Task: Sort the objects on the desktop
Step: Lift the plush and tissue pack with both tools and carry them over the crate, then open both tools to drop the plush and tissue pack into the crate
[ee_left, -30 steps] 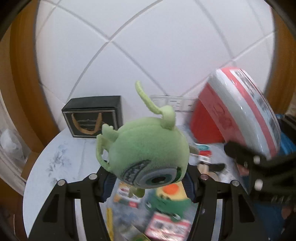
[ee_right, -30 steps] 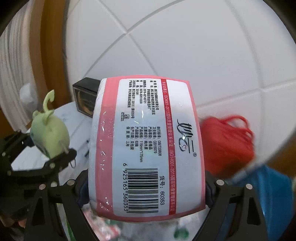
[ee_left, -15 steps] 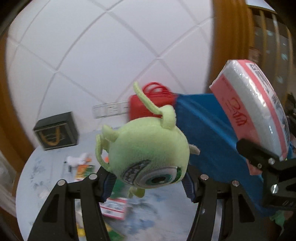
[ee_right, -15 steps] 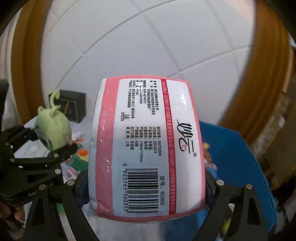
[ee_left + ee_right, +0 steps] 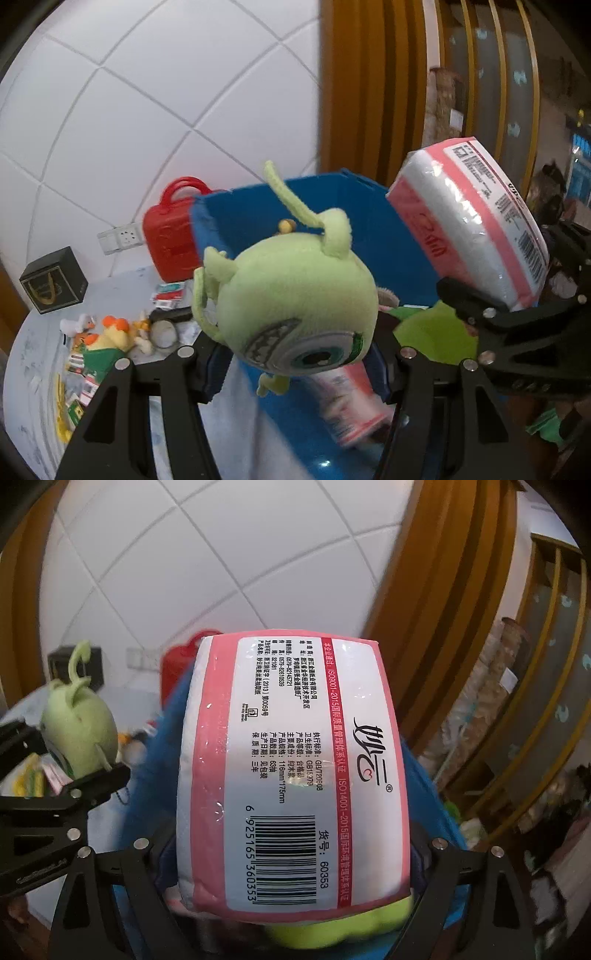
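My left gripper point(image 5: 295, 365) is shut on a green one-eyed plush toy point(image 5: 291, 310) and holds it in the air at the near left edge of a blue bin point(image 5: 373, 218). My right gripper point(image 5: 291, 860) is shut on a pink and white tissue pack point(image 5: 291, 768) and holds it above the same bin point(image 5: 432, 794). The tissue pack also shows in the left wrist view point(image 5: 472, 218), at the right over the bin. The plush also shows in the right wrist view point(image 5: 79, 727), at the left. The bin holds another tissue pack point(image 5: 347, 402) and green items point(image 5: 436, 332).
A red case point(image 5: 170, 240) stands against the tiled wall beside the bin. A black box point(image 5: 53, 284) sits at the table's back left. Small toys and packets point(image 5: 110, 339) lie scattered on the white round table point(image 5: 33, 369). Wooden slats stand behind the bin.
Both grippers have swung right from the table toward the blue bin, carrying the plush and the tissue pack. The bin's inside has come into view.
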